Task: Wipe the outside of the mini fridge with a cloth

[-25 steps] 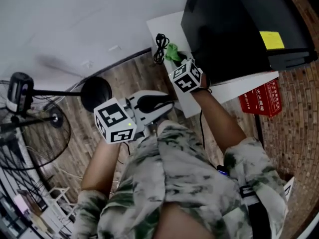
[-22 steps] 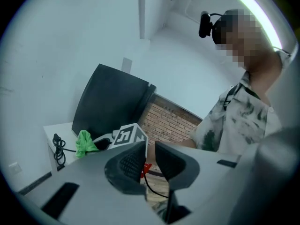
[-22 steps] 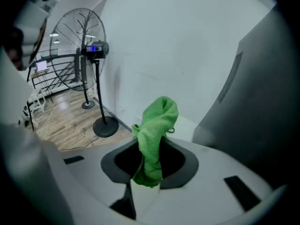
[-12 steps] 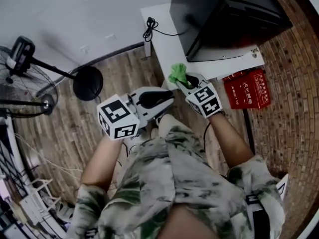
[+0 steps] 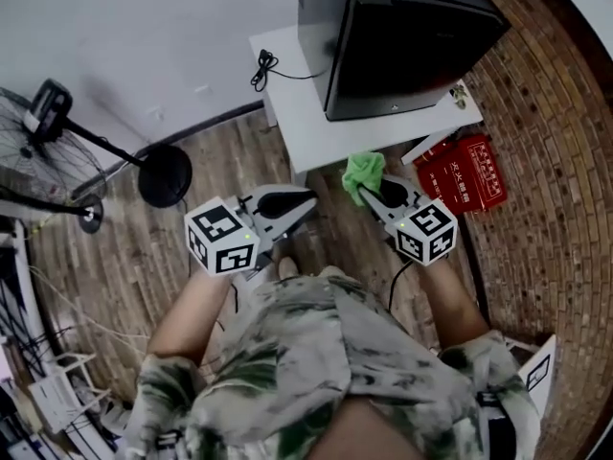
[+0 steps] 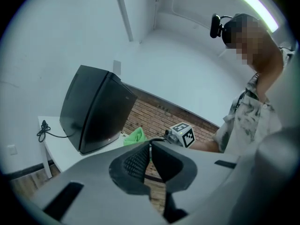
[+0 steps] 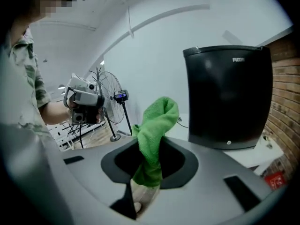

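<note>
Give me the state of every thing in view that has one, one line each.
Black mini fridge: door shut, upright on the white table.
Green fuzzy cloth: bunched, clamped, not touching the fridge.
Right gripper: shut on the cloth.
Left gripper: shut, nothing between its jaws.
Black power cord: bundled, lying on the table.

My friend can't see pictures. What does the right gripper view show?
The right gripper is shut on a green cloth that sticks up in front of the camera. Behind it, a black mini fridge stands on a white table, apart from the cloth, with a standing fan off to the left.
</note>
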`<state>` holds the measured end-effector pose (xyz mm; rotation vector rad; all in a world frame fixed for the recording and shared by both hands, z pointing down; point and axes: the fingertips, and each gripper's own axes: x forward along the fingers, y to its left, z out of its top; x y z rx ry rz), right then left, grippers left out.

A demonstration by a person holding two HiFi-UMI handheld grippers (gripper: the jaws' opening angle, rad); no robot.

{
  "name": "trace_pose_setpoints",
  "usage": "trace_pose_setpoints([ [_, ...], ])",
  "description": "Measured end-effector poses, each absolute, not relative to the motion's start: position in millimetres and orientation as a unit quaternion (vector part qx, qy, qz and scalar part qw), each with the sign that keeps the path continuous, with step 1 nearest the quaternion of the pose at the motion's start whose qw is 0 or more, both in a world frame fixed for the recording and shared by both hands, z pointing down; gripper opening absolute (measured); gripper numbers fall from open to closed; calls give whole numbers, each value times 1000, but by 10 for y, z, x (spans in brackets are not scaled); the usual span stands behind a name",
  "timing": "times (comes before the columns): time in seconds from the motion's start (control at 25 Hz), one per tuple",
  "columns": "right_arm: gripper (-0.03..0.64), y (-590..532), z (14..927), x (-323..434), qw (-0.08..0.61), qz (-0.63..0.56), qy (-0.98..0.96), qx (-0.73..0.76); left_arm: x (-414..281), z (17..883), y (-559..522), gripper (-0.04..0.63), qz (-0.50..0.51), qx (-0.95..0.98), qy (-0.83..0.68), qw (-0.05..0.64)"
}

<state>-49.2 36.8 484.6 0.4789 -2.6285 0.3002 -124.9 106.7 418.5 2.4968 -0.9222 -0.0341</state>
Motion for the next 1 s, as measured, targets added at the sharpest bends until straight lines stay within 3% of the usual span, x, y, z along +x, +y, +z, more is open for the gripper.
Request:
trace_pose_setpoints([
  [0.64,106,994,4469,1685,185,100,-965,155,695,4257,1602,29,10,892,-388,232],
  [1.0,105,1415,4440,2195,169,103,-969,145,1165,4317,2047,29,19,883,-402,241],
])
